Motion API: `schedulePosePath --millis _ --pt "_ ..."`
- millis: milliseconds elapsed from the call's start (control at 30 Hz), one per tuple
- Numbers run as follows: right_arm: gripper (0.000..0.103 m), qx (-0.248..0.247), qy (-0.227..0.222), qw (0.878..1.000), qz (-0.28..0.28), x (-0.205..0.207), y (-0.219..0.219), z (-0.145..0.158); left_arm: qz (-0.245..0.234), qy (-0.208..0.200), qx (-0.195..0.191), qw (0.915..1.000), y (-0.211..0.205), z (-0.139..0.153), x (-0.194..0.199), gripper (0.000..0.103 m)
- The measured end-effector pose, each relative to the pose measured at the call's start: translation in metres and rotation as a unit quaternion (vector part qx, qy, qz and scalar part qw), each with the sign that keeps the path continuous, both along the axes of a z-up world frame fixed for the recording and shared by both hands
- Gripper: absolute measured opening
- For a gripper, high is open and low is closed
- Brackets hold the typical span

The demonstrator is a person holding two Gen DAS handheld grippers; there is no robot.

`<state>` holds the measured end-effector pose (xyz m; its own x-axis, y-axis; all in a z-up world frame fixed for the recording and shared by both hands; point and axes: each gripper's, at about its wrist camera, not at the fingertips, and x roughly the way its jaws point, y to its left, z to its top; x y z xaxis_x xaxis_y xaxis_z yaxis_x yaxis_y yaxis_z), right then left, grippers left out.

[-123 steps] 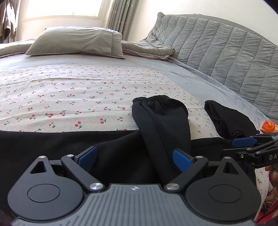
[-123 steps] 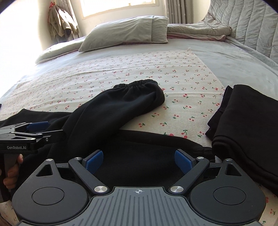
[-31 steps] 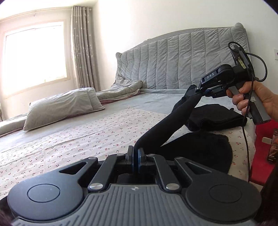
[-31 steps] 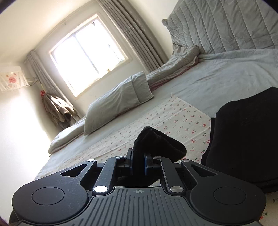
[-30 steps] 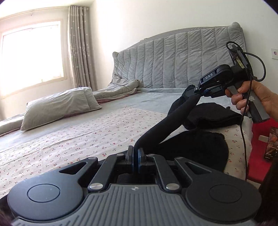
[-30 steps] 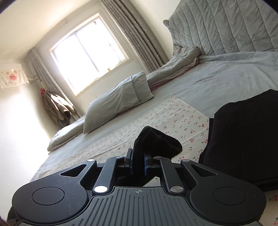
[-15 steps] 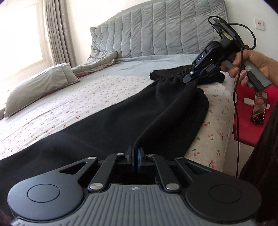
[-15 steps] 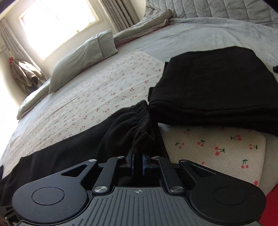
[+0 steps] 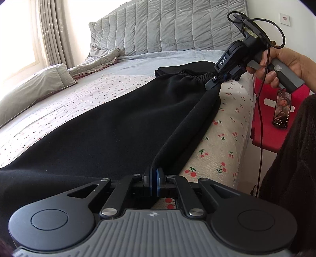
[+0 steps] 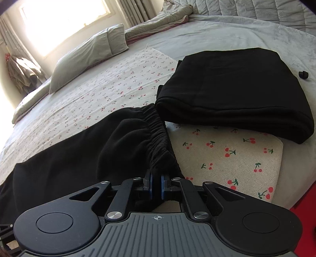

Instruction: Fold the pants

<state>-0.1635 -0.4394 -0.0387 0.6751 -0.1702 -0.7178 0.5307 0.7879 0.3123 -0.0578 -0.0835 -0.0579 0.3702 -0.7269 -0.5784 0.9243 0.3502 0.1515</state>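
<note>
pants (image 9: 102, 134) flat on bed (image 9: 79, 98); left tongs (image 9: 153, 182), right tongs (image 10: 156, 184) both clamped on edge.

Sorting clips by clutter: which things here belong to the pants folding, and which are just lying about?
Job: black pants, left gripper and right gripper, both shut on them.
Lying about: folded black garment, pillow, phone, red stool.

A bed (image 9: 227, 150) with a cherry-print sheet and grey quilted headboard (image 9: 177, 25); a grey pillow (image 10: 88, 53) lies near the bright curtained window (image 10: 59, 17).
</note>
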Motion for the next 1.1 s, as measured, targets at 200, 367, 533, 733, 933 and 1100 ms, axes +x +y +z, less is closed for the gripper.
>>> schedulePosePath --millis 200,367,533,733,933,1100 --pt "0.059 -0.149 0.0 0.989 0.002 0.0 0.027 0.023 0.027 0.023 -0.04 0.9986 0.02 0.018 0.006 0.044" --pt "0.068 -0.198 -0.05 0.978 0.041 0.0 0.049 0.042 0.102 -0.008 -0.065 0.9927 0.051 0.033 0.013 0.074" --pt "0.069 -0.179 -0.073 0.97 0.145 0.029 0.087 0.043 0.23 -0.003 -0.078 0.9701 0.095 0.039 0.038 0.089" --pt "0.076 -0.2 -0.103 0.923 0.311 0.058 0.171 0.037 0.375 0.004 -0.076 0.924 0.148 0.042 0.061 0.096" --pt "0.076 -0.227 -0.129 0.858 0.442 0.065 0.249 0.027 0.488 0.028 -0.073 0.8694 0.202 0.044 0.076 0.096" --pt "0.072 -0.221 -0.122 0.823 0.509 0.07 0.291 0.015 0.547 0.034 -0.087 0.8316 0.247 0.052 0.079 0.096"
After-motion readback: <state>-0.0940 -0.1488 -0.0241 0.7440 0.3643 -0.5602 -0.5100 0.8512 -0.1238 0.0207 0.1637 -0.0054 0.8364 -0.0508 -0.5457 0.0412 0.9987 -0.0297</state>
